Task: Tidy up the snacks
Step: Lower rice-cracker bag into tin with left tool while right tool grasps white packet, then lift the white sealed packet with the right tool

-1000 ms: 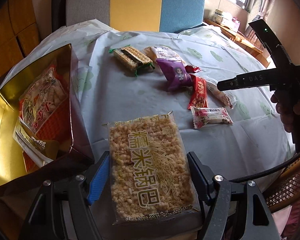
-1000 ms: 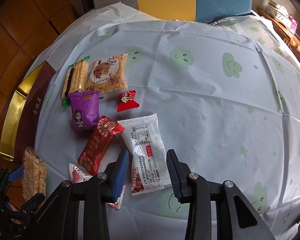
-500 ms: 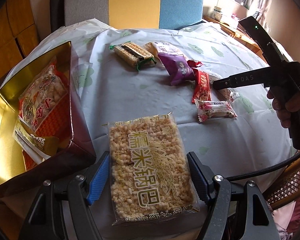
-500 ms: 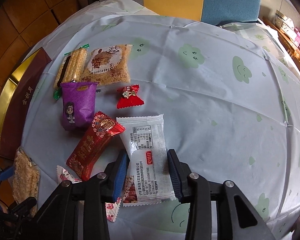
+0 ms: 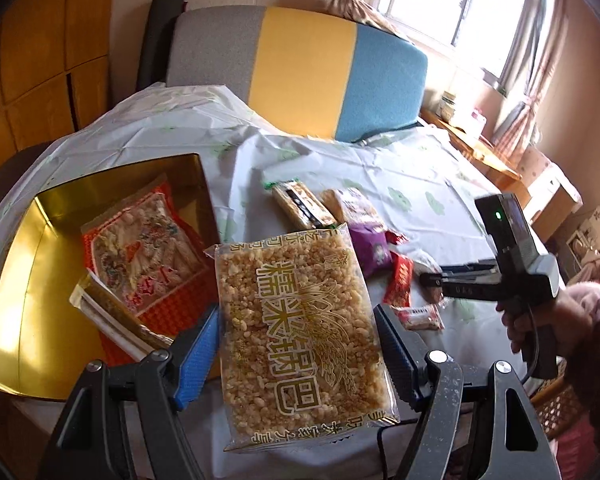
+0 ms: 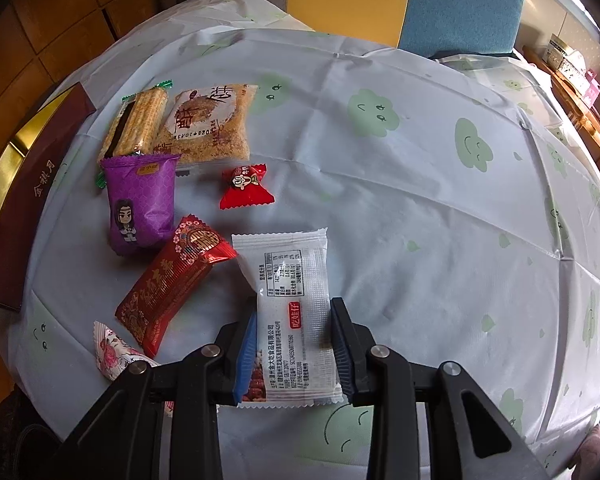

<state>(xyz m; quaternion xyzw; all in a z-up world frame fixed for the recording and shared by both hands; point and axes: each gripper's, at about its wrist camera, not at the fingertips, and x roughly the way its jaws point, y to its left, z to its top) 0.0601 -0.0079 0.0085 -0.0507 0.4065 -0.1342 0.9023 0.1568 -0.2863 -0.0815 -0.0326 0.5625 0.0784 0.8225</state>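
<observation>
Over by the gold box (image 5: 32, 248), the left gripper (image 5: 296, 344) has lifted the big rice cracker pack (image 5: 300, 336) clear of the worktop (image 6: 420, 200); half a second ago the pack lay low near the worktop's edge, now it hangs tilted in the air with its top corner reaching toward the box's near wall. Its fingers (image 5: 198, 356) press both long sides of the pack, holding it firmly. That puts this snack close to being dropped in beside the red and white bag (image 5: 140, 252) already lying inside, so I judge the carry is nearly done. On the other side, the right gripper (image 6: 292, 356) has closed in on the white sachet (image 6: 288, 304): its fingers now touch the sachet's two edges, gripping it, though it looks to rest on the cloth yet. Loose snacks wait nearby: a purple packet (image 6: 140, 204), a red wrapper (image 6: 172, 280), a small red candy (image 6: 246, 186). How deep the box runs is hard to judge, and the pack hides the box's near corner.
</observation>
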